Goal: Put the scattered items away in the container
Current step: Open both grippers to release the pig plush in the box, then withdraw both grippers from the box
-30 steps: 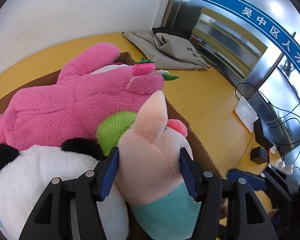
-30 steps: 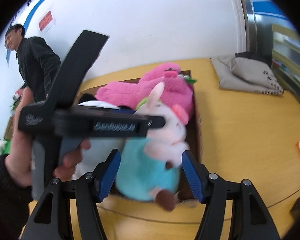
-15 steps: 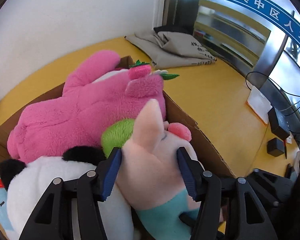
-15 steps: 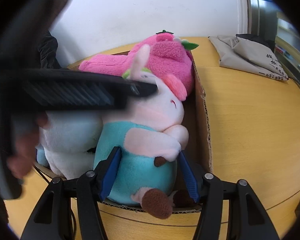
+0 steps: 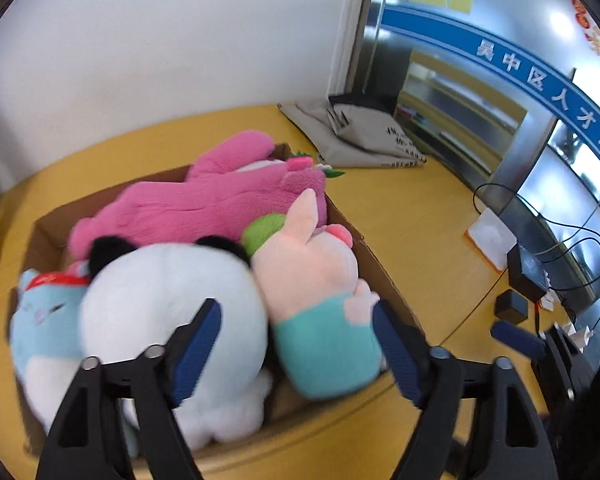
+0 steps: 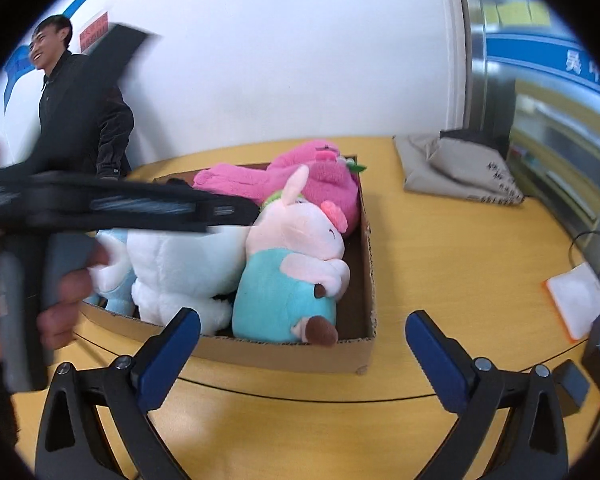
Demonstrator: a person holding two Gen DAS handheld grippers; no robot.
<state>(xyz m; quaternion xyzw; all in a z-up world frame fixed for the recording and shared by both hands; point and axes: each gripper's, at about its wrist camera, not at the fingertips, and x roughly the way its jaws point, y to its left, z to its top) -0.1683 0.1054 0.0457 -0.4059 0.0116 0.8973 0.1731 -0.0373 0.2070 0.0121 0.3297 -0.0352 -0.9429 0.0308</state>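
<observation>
A cardboard box [image 6: 364,256] on the yellow table holds several plush toys: a pink bear [image 5: 220,204], a white panda [image 5: 168,300], a light blue cat [image 5: 44,320] and a pink pig in a teal shirt [image 5: 312,280], which also shows in the right wrist view [image 6: 296,264]. My left gripper [image 5: 298,348] is open above the box's near end, clear of the pig. My right gripper [image 6: 300,356] is open and empty in front of the box. The left gripper's body [image 6: 112,208] crosses the right wrist view.
Folded grey bags [image 5: 360,140] lie at the table's far end. An orange-edged white pad [image 5: 490,240], black adapters [image 5: 526,272] and cables sit at the right edge. A man in black [image 6: 80,100] stands behind the table on the left.
Both grippers opened, let go of the pig and pulled back from the box. The pig now lies in the box beside the panda.
</observation>
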